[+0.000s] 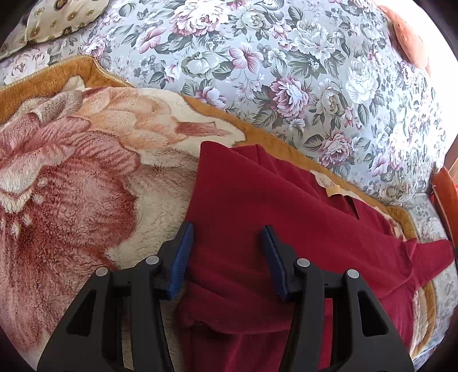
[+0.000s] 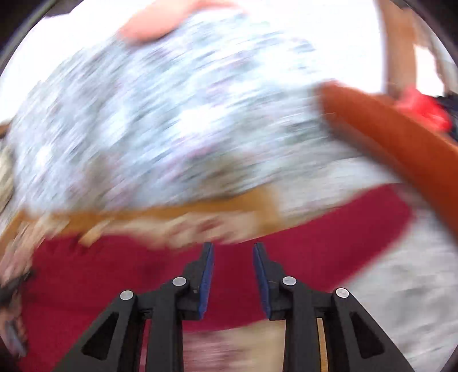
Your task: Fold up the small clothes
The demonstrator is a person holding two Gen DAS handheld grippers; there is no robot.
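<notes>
A dark red garment (image 1: 257, 206) lies partly folded on a plush flowered blanket (image 1: 71, 177). My left gripper (image 1: 227, 231) stands open right over its near left part. Red cloth fills the gap between the blue pads (image 1: 181, 257), and I see no pinch on it. A fold edge of the garment shows low between the fingers. The right wrist view is smeared by motion. There my right gripper (image 2: 232, 249) is open with nothing between its fingers, above the same red garment (image 2: 114, 274), which stretches across beneath it.
A bedspread with a floral print (image 1: 286, 71) covers the bed beyond the blanket's tan border (image 1: 286, 146). A patterned pillow (image 1: 57, 20) lies far left. An orange wooden rail (image 2: 400, 137) runs at the right, with a blurred red thing (image 2: 423, 106) behind it.
</notes>
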